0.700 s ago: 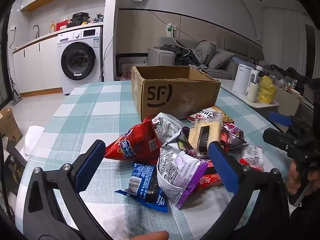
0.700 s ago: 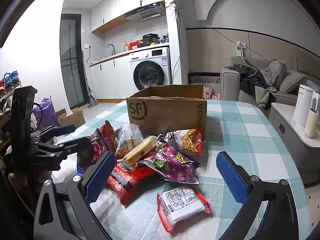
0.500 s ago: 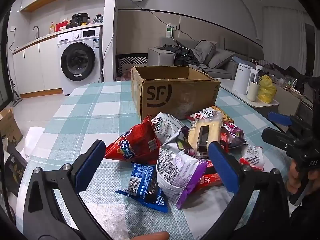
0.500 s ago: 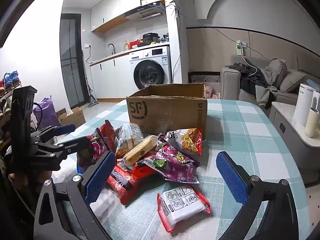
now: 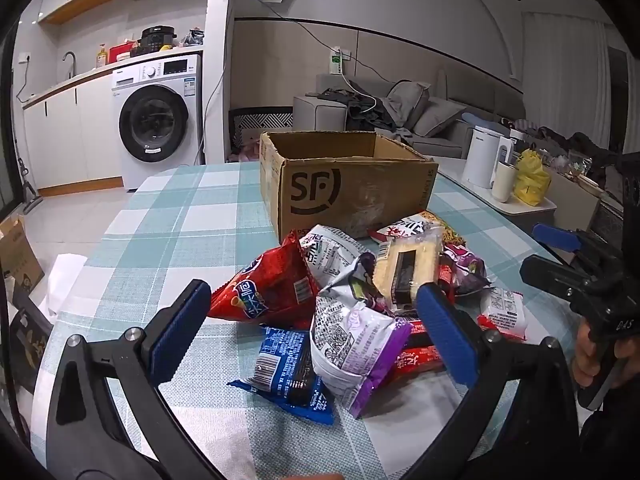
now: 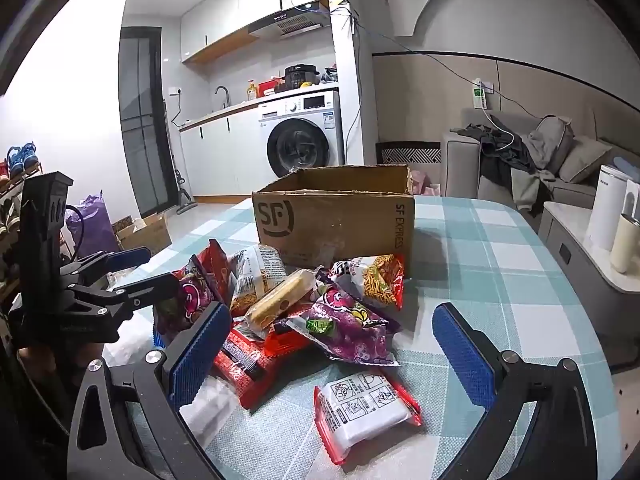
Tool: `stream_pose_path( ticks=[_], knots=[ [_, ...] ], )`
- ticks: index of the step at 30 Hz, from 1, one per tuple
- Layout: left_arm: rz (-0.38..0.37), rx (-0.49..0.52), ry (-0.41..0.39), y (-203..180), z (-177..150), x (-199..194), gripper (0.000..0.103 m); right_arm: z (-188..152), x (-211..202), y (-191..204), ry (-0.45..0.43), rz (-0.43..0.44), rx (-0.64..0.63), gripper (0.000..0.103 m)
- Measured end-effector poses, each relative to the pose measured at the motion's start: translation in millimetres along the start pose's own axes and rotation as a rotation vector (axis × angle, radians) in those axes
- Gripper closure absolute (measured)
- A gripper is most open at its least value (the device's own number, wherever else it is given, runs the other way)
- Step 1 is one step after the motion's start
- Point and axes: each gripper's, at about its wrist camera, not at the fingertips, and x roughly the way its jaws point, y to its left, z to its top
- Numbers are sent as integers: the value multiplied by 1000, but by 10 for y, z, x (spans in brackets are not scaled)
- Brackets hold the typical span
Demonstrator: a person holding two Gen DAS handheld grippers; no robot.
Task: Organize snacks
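A pile of snack packets lies on the checked tablecloth (image 5: 188, 216) in front of an open SF cardboard box (image 5: 348, 196), also in the right wrist view (image 6: 336, 224). In the left wrist view: a red bag (image 5: 268, 288), a blue packet (image 5: 288, 372), a white-purple bag (image 5: 352, 348), a yellow cake bar (image 5: 408, 264). In the right wrist view: a purple bag (image 6: 352, 328), a white-red packet (image 6: 364, 408) nearest, a noodle bag (image 6: 376, 276). My left gripper (image 5: 316, 332) is open, just short of the pile. My right gripper (image 6: 332, 356) is open, above the white-red packet.
A side table with a white kettle (image 5: 484, 156), cup and yellow bag (image 5: 530, 184) stands right of the table. A sofa (image 6: 540, 160) and washing machine (image 5: 156, 120) are behind. Cardboard boxes (image 6: 144, 232) sit on the floor at left. Each gripper shows in the other's view (image 6: 100, 296).
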Motion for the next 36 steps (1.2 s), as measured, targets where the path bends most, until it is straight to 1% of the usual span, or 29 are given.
stream_pose_path(
  ticks=[18, 36],
  knots=[
    [-6, 25, -1, -30, 17, 33, 1, -18, 26, -10, 4, 3, -1, 0],
    [-6, 3, 18, 18, 2, 86, 1, -20, 29, -15, 7, 4, 3, 0]
  ],
)
